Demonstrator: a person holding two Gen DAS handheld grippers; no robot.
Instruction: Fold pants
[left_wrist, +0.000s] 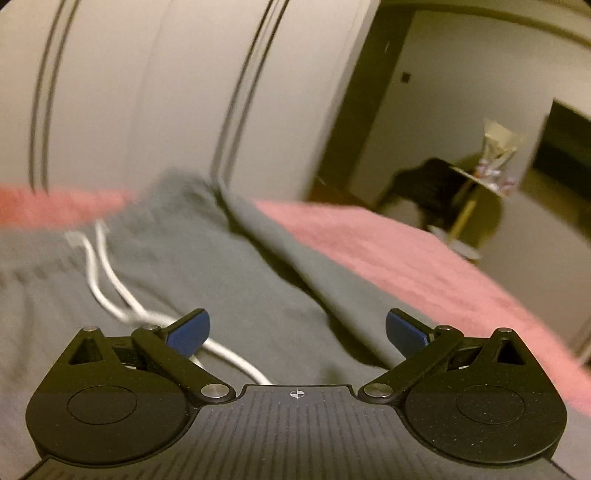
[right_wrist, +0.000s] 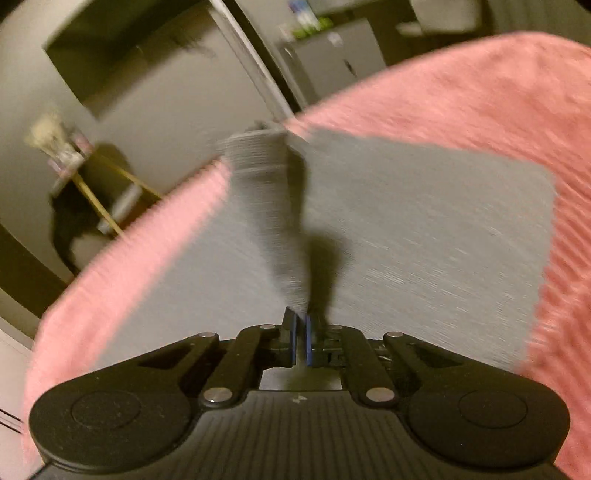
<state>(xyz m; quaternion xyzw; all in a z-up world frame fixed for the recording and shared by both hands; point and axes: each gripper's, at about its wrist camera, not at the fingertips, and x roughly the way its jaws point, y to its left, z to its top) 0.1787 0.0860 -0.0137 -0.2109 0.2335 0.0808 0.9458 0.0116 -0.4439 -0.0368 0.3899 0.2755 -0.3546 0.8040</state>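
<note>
We're mid-fold: right gripper (right_wrist: 300, 341) pinches a pant leg (right_wrist: 273, 206) of the grey pants (left_wrist: 207, 266), lifted off the pink blanket (right_wrist: 461, 92). Left gripper (left_wrist: 297, 328) hangs spread wide over the waistband, holding nothing. Next: carry leg across, lay flat. White drawstring (left_wrist: 103, 273) could snag.

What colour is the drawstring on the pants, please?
White drawstring, clearest in the left wrist view.

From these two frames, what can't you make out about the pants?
- Left wrist view: waistband of the pants and drawstring smeared by motion blur; near part hidden under the left tool.
- Right wrist view: raised leg blurred; the right tool hides the pinch point.
</note>
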